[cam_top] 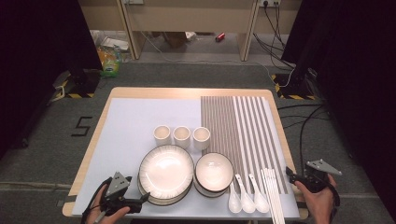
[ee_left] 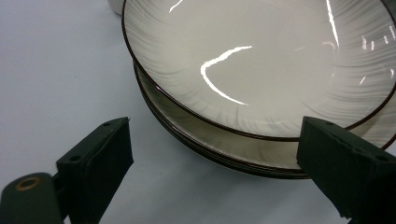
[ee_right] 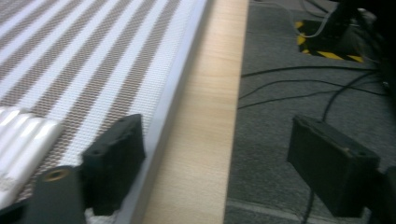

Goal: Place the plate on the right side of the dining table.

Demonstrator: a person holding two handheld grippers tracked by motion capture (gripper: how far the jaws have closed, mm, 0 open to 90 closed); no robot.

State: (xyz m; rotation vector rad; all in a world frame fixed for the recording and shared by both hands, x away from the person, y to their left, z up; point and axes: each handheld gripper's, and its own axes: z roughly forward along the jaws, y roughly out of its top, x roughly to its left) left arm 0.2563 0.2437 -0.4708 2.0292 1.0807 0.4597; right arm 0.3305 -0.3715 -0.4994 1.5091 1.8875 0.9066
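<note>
High view: wooden surface (cam_top: 187,92) with a pale mat (cam_top: 135,121) and a striped placemat (cam_top: 238,126) toward 2 o'clock. Plate stack (cam_top: 166,173) sits at the near centre, ribbed, dark-rimmed. Bowl stack (cam_top: 214,173) just beside it at 3 o'clock. Three cups (cam_top: 181,136) in a row at 12 o'clock of the plates. Three white spoons (cam_top: 246,196) and white chopsticks (cam_top: 273,196) lie further toward 3 o'clock, at the near edge. Left claw (cam_top: 145,198) at 7 o'clock of the plates, tips just beside the stack's near rim, released. Right claw (cam_top: 289,173) off the surface's right edge at 4 o'clock, well apart from the plates, the chopsticks lying between it and the rest. Only legible writing: a "5" marked on the floor (cam_top: 82,126) at 9 o'clock. A yellow-green packet (cam_top: 109,63) on the floor at 11 o'clock; its label too small to read

Left gripper view: left claw (ee_left: 215,163) spread wide, nothing between the pads. Plate stack (ee_left: 261,70) at 12 to 2 o'clock, its rim crossing in front of the right jaw; contact cannot be told. Bare mat (ee_left: 56,70) to 10 o'clock

Right gripper view: right claw (ee_right: 219,163) released, gripping nothing, straddling the surface (ee_right: 210,116) edge. Striped placemat (ee_right: 70,56) at 10 o'clock, chopsticks (ee_right: 23,135) ends at 9 o'clock, cables (ee_right: 299,88) on grey floor (ee_right: 280,140) at 2 o'clock
</note>
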